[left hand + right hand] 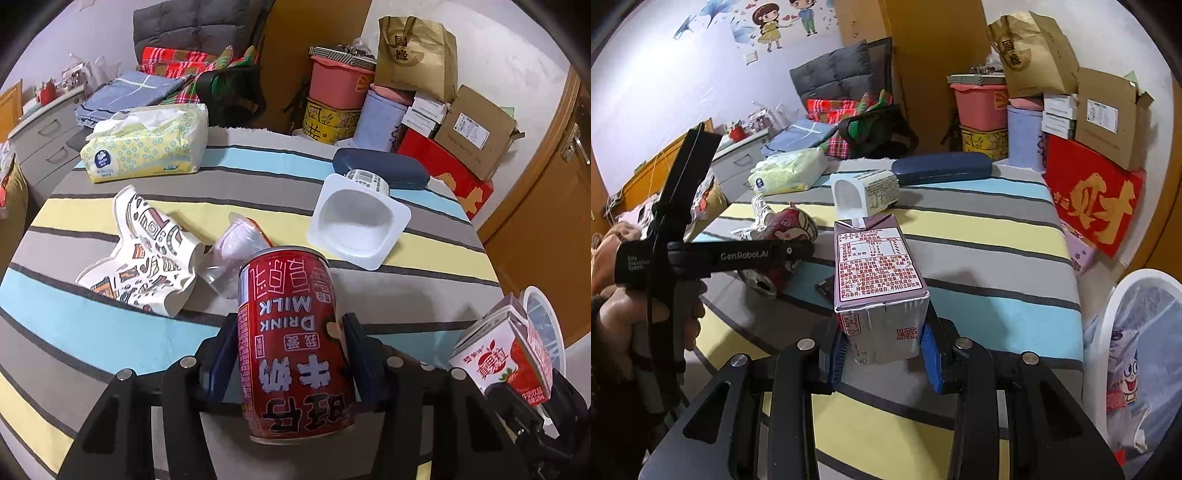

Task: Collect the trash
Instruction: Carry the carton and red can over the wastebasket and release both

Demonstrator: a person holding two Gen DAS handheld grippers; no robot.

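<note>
My left gripper [290,354] is shut on a red milk drink can [291,343], held above the striped table; the can also shows in the right wrist view [783,251]. My right gripper [882,358] is shut on a drink carton [879,277], seen from the left wrist as a red-and-white carton [506,358]. On the table lie a crushed patterned paper cup [144,254], a clear plastic cup [232,254] and a white yogurt tub [354,218] on its side. A white trash bin with a plastic liner [1137,354] stands at the table's right edge.
A yellow tissue pack [147,147] and a dark blue glasses case [380,166] lie at the far side of the striped tablecloth [92,306]. Boxes, a red gift box [1097,199], tubs and a paper bag are stacked behind the table on the right.
</note>
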